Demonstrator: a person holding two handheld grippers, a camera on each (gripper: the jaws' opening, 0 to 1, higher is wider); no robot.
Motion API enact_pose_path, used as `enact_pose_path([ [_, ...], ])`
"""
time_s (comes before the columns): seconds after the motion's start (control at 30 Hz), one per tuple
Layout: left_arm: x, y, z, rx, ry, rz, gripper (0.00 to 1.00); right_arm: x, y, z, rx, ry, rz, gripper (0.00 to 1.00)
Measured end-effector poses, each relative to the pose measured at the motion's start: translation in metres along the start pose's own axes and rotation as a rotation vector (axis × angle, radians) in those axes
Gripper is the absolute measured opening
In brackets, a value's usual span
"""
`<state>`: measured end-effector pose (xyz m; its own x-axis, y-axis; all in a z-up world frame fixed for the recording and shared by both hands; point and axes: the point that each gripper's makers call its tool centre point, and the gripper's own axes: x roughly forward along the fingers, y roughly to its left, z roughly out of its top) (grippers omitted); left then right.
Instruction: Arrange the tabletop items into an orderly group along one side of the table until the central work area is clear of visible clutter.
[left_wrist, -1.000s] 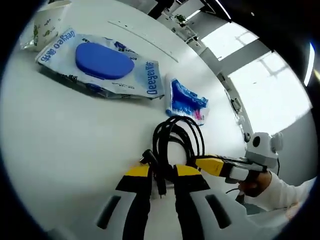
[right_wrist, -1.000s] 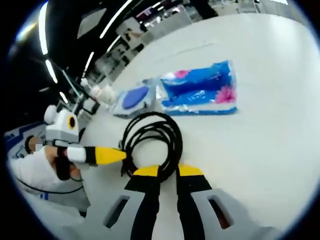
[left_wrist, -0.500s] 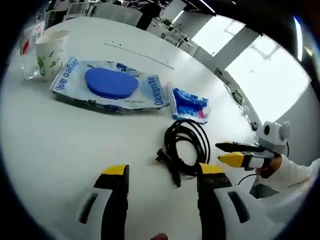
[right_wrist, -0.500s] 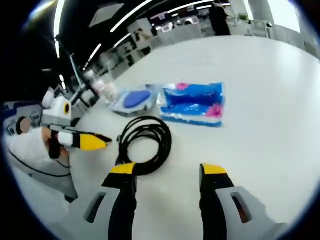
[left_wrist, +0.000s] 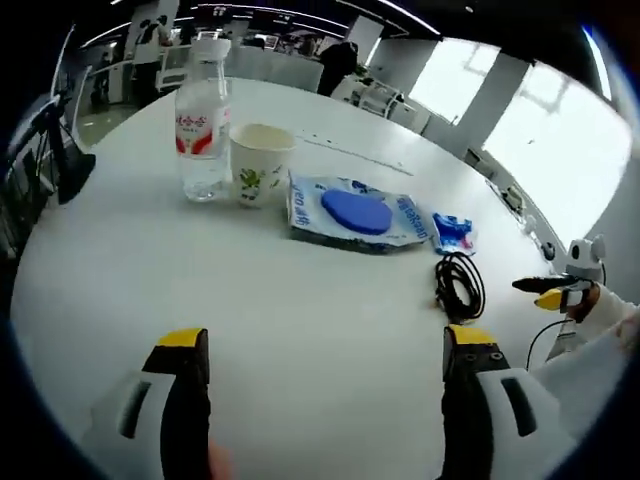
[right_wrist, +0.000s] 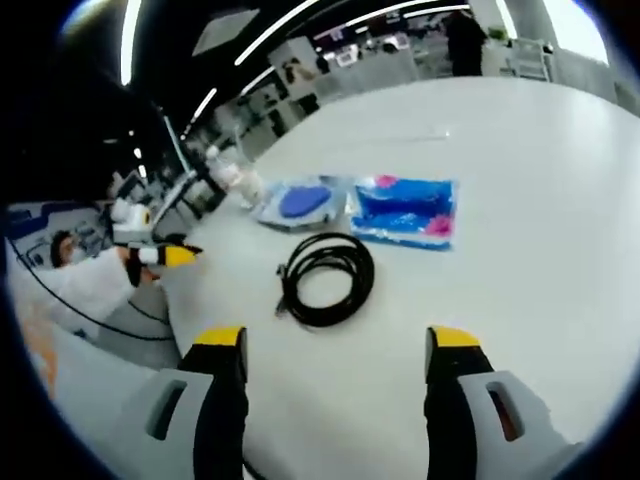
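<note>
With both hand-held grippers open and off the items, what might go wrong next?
1. The cable lies loosely coiled; a pinch on one loop may uncoil it.
2. The bottle and cup stand upright close together; nudging either could tip it.
3. The wipes pack and tissue pack look soft and may slide.

Ranged in a row across the upper middle of the left gripper view, on the counter (left_wrist: 150, 290): bottle (left_wrist: 203, 130) leftmost, cup (left_wrist: 258, 165) just right of it, wipes pack (left_wrist: 355, 212), small packet (left_wrist: 452, 231), coiled cable (left_wrist: 460, 287) below the packet.
</note>
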<state>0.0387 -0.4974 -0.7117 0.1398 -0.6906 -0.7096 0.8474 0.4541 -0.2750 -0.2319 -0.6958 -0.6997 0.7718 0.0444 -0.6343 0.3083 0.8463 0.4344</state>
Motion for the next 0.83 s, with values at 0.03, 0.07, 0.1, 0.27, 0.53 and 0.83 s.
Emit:
enact_pose_path([
  [0.03,-0.004,0.005,0.001,0.032,0.002,0.005,1.00,-0.002,0.002,-0.001,-0.002,0.008,0.000,0.75],
  [0.07,-0.009,0.012,0.001,0.064,0.011,0.016,1.00,-0.004,0.004,-0.001,-0.003,0.016,0.000,0.76],
  [0.1,-0.016,0.019,0.000,0.098,0.026,0.024,1.00,-0.008,0.007,-0.001,-0.009,0.021,-0.004,0.77],
  [0.27,-0.035,0.043,0.000,0.096,0.050,0.014,1.00,-0.021,0.014,0.003,-0.005,0.018,-0.016,0.79],
  [0.53,-0.050,0.057,0.008,0.057,0.032,0.014,1.00,-0.036,0.027,0.008,0.045,-0.010,-0.022,0.80],
  [0.83,-0.046,0.052,0.018,0.060,0.020,-0.002,1.00,-0.037,0.030,-0.003,0.063,0.017,-0.021,0.80],
])
